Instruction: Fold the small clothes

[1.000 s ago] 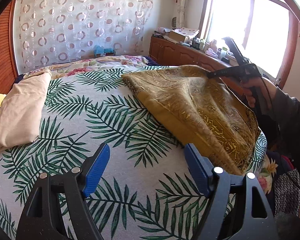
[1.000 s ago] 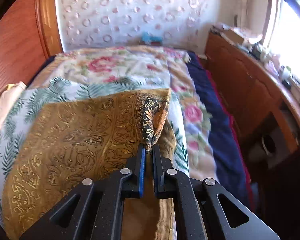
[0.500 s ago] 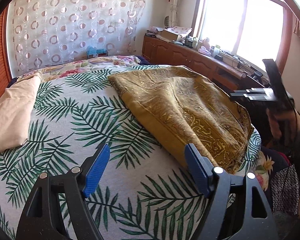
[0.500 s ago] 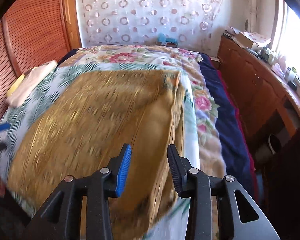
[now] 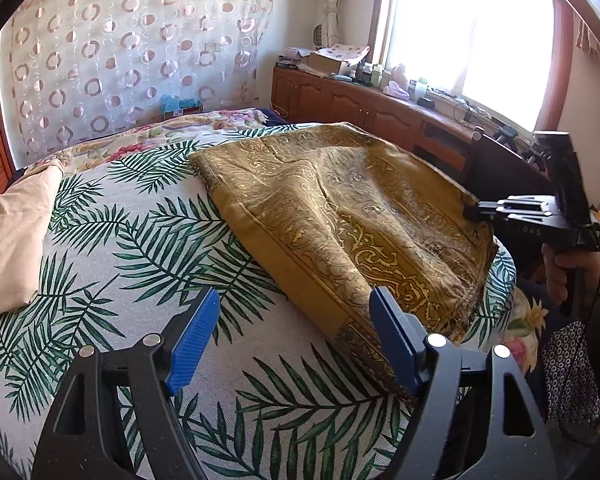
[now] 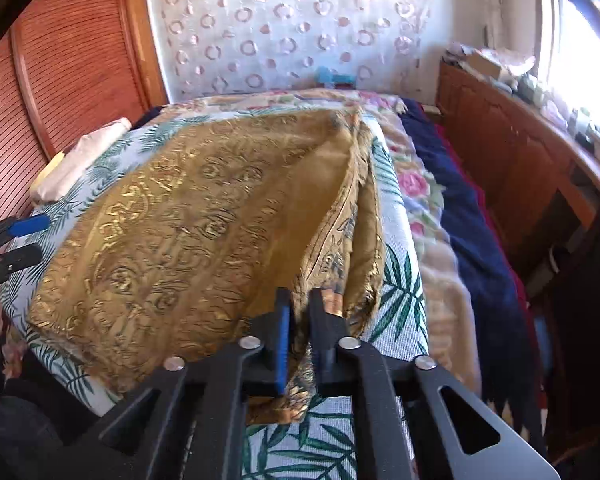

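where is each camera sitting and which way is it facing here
Left wrist view: sits on the left gripper, jaws open and empty, facing across the palm-leaf bedspread toward the window; it shows the right gripper and the hand holding it.
Right wrist view: sits on the right gripper, shut on the golden patterned cloth, facing the circle-print curtain; the left gripper shows at the left edge.
Shared: the cloth, bedspread, curtain, beige pillow, both grippers.
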The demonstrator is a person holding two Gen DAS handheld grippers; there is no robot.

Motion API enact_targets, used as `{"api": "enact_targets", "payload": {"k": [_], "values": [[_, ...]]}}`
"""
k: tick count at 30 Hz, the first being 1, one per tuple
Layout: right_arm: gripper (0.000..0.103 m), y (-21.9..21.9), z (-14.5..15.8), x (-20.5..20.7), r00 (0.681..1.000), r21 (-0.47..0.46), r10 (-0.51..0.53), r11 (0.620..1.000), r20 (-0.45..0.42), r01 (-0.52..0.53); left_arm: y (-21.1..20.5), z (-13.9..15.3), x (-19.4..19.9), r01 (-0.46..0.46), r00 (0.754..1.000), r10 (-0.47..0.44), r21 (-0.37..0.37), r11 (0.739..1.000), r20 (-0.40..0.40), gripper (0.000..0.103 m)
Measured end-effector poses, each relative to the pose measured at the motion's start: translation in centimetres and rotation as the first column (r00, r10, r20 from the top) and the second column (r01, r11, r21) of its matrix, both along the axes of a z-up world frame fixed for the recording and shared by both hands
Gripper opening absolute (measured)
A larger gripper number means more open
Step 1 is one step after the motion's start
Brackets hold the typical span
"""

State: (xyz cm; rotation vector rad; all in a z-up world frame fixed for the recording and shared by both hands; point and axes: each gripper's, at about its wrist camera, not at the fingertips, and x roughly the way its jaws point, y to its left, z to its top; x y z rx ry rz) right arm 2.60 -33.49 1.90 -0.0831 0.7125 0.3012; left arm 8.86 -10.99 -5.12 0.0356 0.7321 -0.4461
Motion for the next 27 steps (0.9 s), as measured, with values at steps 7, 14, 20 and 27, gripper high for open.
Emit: {"api": "enact_targets", "payload": {"k": [7, 14, 20, 27], "values": [[0.003, -1.7, 0.5, -1.7, 0.998, -0.003, -0.056, 0.998, 0.038, 0.057, -0.3, -0.2, -0.1, 0.006, 1.0, -0.006, 0.001, 1.0, -0.005, 0.078], [0.003, -1.7, -0.9, -1.7, 0.998, 0.015, -0.068, 0.998, 0.006, 0.068, -0.8, -1.0, 0.0, 0.024, 0.999, -0.024, 0.0, 1.0, -0.039, 0.078], [0.008, -1.6, -0.1, -2.2, 0.995, -0.001, -0.087, 0.996, 0.049, 0.087, -1.6, -1.8, -0.5, 0.076, 0.994, -0.077, -0.019, 0.997, -0.075, 0.071], [0.057, -0.9, 0.0, -3.9, 0.99, 0.006, -0.096, 0.995, 0.1, 0.096, -1.7, -3.1, -1.1, 0.115, 0.982, -0.121, -0.05, 0.992, -0.146, 0.043]]}}
